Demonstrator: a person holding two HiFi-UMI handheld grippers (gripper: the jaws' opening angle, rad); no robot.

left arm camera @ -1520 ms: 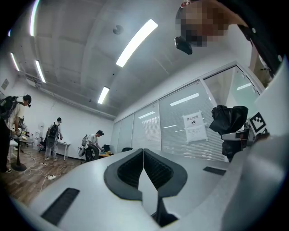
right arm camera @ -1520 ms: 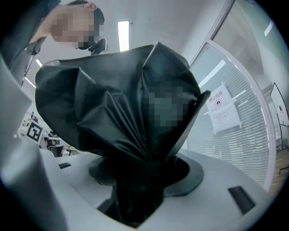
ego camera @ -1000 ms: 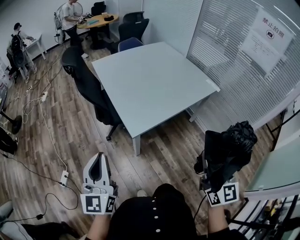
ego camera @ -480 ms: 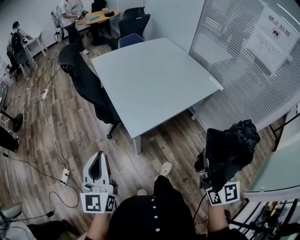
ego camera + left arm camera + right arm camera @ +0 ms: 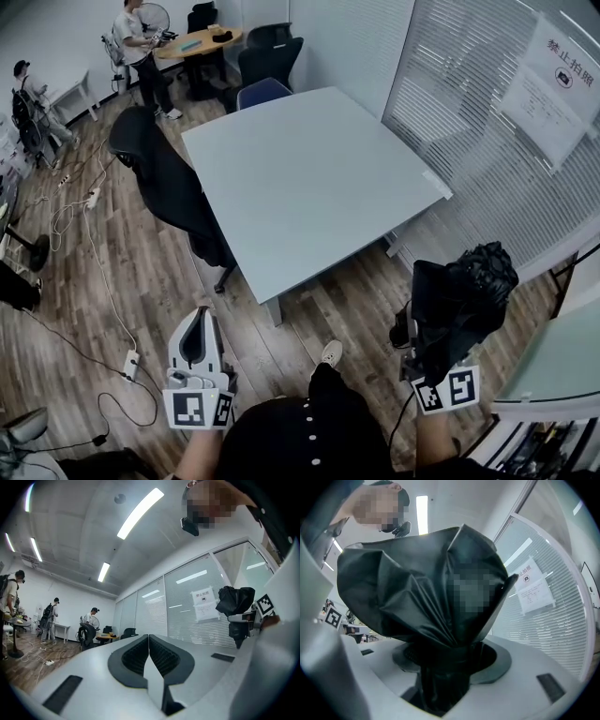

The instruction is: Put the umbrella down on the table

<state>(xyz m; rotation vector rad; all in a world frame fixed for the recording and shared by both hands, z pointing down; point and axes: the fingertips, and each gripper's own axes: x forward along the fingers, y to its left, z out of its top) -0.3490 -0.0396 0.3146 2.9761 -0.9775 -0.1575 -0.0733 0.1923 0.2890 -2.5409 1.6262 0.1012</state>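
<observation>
A folded black umbrella [image 5: 464, 286] stands up out of my right gripper [image 5: 433, 328], low at the right of the head view. In the right gripper view its crumpled fabric [image 5: 422, 588] fills the frame, and the right gripper [image 5: 445, 663] is shut on its bundled lower part. My left gripper [image 5: 199, 319] is held low at the left with nothing in it. In the left gripper view the left gripper [image 5: 149, 651] has its pads together, and the umbrella [image 5: 236, 603] shows off to the right. The pale grey table [image 5: 309, 178] lies ahead, its near corner short of both grippers.
A black office chair [image 5: 164, 178] stands at the table's left side, with more chairs [image 5: 267, 61] at its far end. A glass wall with blinds [image 5: 487, 131] runs along the right. Cables and a power strip [image 5: 129, 364] lie on the wood floor. People [image 5: 139, 42] stand far back.
The table has drawn nearer and lower in the head view, and a shoe has come into sight below. Both grippers keep their places in the frame, with the umbrella still held.
</observation>
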